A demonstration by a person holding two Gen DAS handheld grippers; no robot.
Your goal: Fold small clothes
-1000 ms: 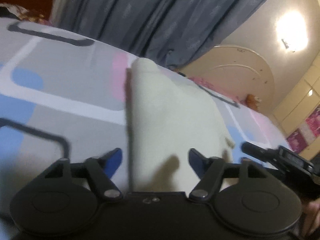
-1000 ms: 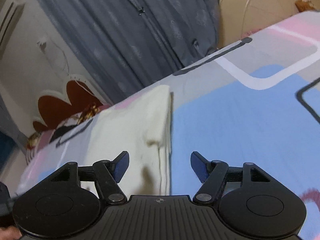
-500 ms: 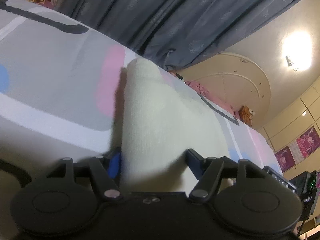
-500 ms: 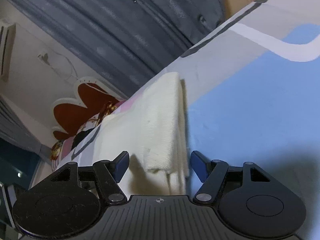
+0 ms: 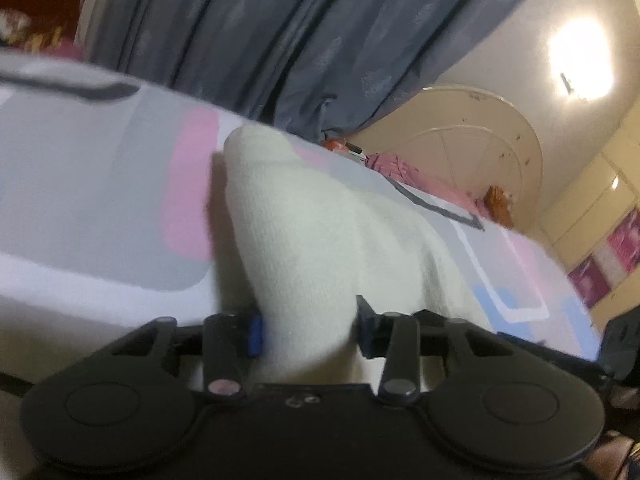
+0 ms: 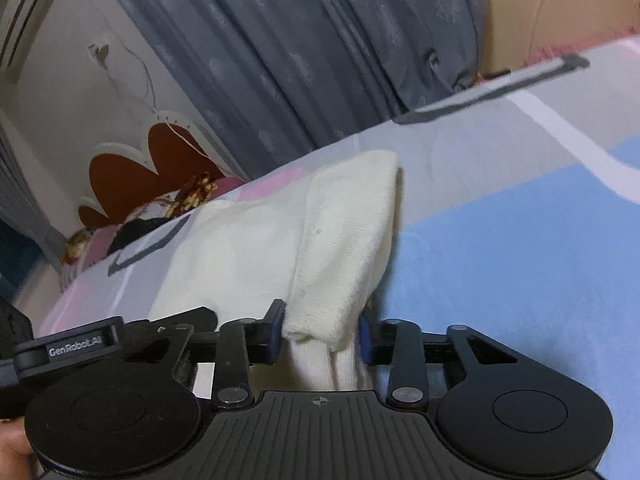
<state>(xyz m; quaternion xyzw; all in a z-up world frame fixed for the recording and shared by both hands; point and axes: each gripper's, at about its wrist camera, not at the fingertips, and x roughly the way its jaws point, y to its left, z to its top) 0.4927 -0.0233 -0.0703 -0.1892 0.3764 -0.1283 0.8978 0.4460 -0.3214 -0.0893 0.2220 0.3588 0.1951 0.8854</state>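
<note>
Across the patterned bedsheet (image 6: pixel 520 240) the cream garment (image 6: pixel 344 240) lies partly folded; left gripper (image 5: pixel 308 330) and right gripper (image 6: pixel 322 336) each pinch a near corner in their fingers, so the next fold looks yet undone.

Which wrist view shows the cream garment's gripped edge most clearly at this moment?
The right wrist view: it is sharp, and the cream garment shows its folded layers pinched at the right gripper. The left wrist view is motion-blurred; there the garment bunches between the fingers of the left gripper, its edge hidden.
</note>
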